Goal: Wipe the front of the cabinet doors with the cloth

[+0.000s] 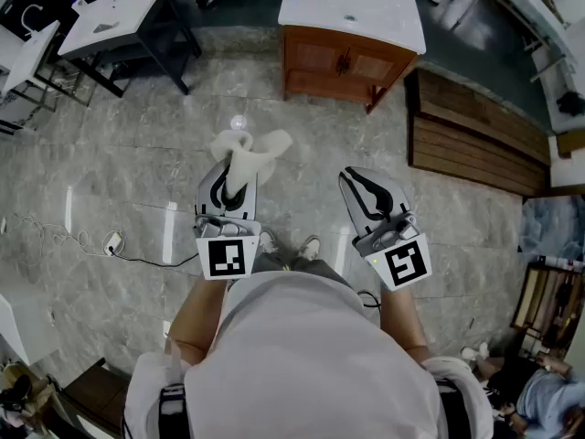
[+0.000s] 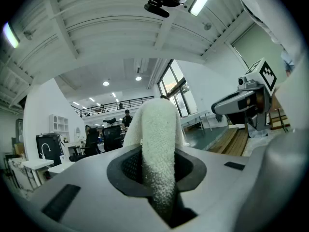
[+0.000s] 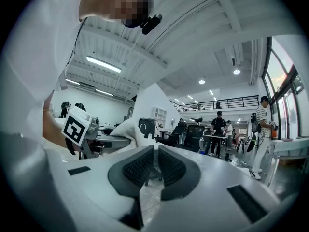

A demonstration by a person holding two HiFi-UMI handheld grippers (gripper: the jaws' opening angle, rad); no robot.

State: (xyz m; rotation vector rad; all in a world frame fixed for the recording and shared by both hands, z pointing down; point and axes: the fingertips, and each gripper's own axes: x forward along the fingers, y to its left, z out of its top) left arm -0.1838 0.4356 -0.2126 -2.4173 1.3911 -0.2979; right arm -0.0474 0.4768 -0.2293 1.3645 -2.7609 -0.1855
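Left gripper (image 1: 228,179): jaws clamped on one fluffy white terry cloth (image 1: 249,152), well short of the cabinet (image 1: 340,62). Right gripper (image 1: 362,187): ribbed jaws nearly together, empty. One wooden cabinet, white-topped, two panelled doors (image 1: 315,56), on the grey marbled floor (image 1: 119,181).

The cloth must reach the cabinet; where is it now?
The cloth is pinched in the left tool, left of centre in the head view, short of the cabinet at top.

a white table (image 1: 123,15) stands upper left, wooden boards (image 1: 471,140) lie right.
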